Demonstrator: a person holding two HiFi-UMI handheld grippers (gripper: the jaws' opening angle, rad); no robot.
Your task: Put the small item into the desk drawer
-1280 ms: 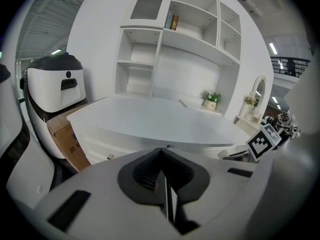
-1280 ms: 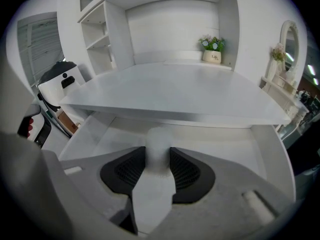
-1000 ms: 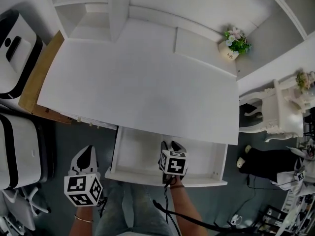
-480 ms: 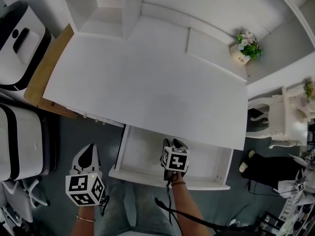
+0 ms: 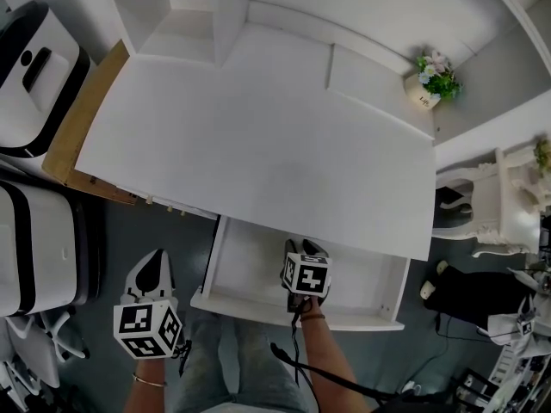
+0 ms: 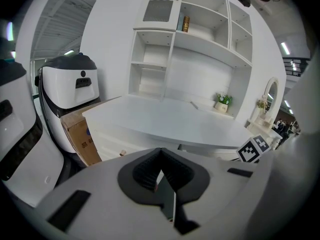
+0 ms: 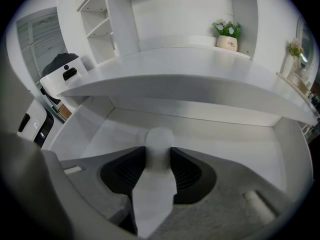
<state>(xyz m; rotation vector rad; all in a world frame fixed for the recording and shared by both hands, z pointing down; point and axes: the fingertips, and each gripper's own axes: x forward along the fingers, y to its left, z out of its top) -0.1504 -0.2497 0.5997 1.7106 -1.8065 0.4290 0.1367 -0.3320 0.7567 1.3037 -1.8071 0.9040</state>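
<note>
The white desk drawer [image 5: 250,263] stands pulled out under the white desktop [image 5: 258,136]; in the right gripper view its bare floor [image 7: 220,151] lies just ahead. My right gripper [image 5: 305,252] hangs over the drawer's front middle, shut on a small white item [image 7: 159,149] with a rounded tip that sticks out between the dark pads. My left gripper [image 5: 153,274] is down at the left, outside the drawer over the grey floor. Its jaws [image 6: 161,171] are pressed together with nothing between them.
A small potted plant [image 5: 433,77] sits at the desk's back right. White shelving [image 5: 172,7] rises behind the desk. A cardboard box [image 5: 82,114] and white machines [image 5: 39,67] stand at the left. A white ornate chair [image 5: 495,205] and cables lie at the right.
The head camera shifted slightly, so the desk sits a little further right in view. My right gripper stays over the open drawer with the item; the left gripper has hardly moved.
</note>
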